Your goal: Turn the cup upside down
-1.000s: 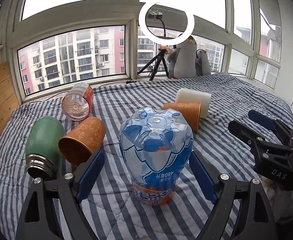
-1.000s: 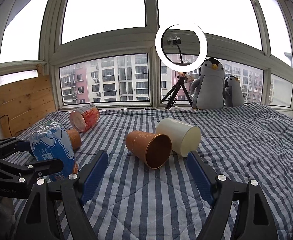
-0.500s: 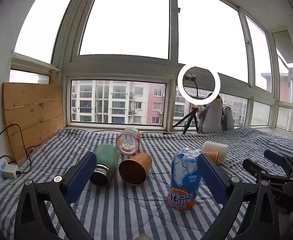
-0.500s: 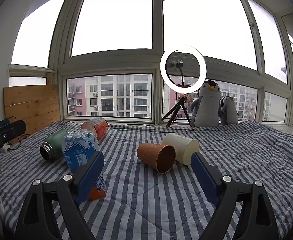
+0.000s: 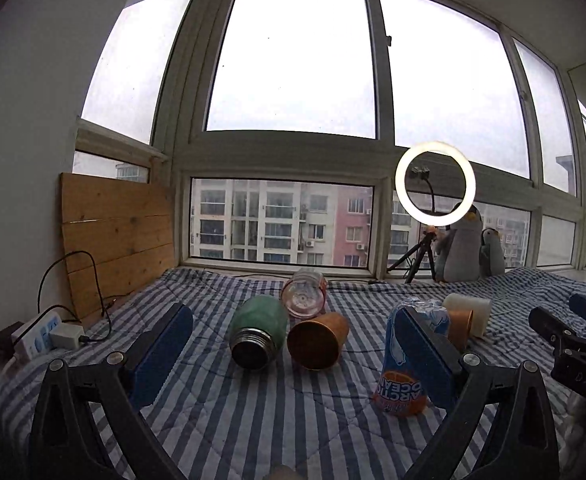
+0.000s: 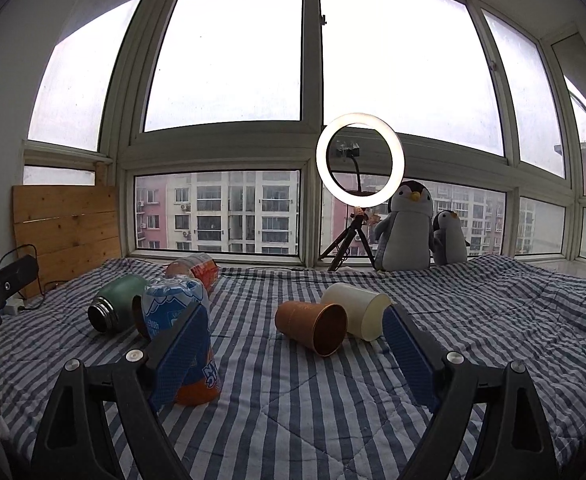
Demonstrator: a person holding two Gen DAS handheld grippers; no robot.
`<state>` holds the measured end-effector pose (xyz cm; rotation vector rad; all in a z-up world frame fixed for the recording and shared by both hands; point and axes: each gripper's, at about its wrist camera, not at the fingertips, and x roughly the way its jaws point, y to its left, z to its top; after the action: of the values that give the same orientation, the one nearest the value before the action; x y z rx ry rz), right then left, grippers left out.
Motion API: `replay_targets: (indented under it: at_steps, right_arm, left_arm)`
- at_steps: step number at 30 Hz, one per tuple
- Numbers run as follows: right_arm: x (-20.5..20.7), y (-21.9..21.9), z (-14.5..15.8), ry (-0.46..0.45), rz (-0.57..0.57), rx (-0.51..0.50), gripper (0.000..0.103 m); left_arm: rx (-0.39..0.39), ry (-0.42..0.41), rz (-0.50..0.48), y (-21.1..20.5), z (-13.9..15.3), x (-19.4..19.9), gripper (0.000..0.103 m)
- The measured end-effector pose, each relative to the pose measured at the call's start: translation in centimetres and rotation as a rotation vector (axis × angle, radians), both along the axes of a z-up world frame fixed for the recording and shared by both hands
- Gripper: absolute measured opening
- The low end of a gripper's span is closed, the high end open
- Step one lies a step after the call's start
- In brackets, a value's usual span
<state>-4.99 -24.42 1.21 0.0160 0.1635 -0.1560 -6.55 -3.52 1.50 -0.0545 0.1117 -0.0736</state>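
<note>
A blue-and-orange printed plastic cup (image 5: 401, 376) stands upside down on the striped bed, partly behind the right finger of my left gripper (image 5: 293, 314). That gripper is open and holds nothing. In the right wrist view the same cup (image 6: 173, 304) stands at the left, behind the left finger of my open right gripper (image 6: 295, 311). A copper cup (image 6: 313, 330) and a white cup (image 6: 357, 314) lie on their sides ahead of it. Each gripper shows at the edge of the other's view: the right gripper (image 5: 559, 308) and the left gripper (image 6: 11, 268).
A green flask (image 5: 259, 332), another copper cup (image 5: 317, 344) and a pinkish bottle (image 5: 304, 298) lie on their sides on the bed (image 5: 253, 420). A ring light on a tripod (image 6: 360, 164) and plush penguins (image 6: 407, 228) stand by the window. A power strip (image 5: 37, 338) sits at the left.
Both grippers have drawn back and tilted up, away from the blue cup, which stays upside down on the bed. The left gripper's fingers no longer stand around it.
</note>
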Motion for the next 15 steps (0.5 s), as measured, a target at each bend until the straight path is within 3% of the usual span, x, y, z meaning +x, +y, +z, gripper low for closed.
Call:
replay_targets:
  at_steps: [11, 15]
  right_arm:
    - [-1.1, 0.2, 0.1, -0.025, -0.028, -0.005, 0.089]
    - [-1.6, 0.0, 0.2, -0.037, -0.036, 0.001, 0.096]
  left_arm:
    - [0.047, 0.007, 0.03, -1.2, -0.9, -0.2, 0.102]
    - [0.045, 0.0, 0.029, -1.2, -0.9, -0.5, 0.102]
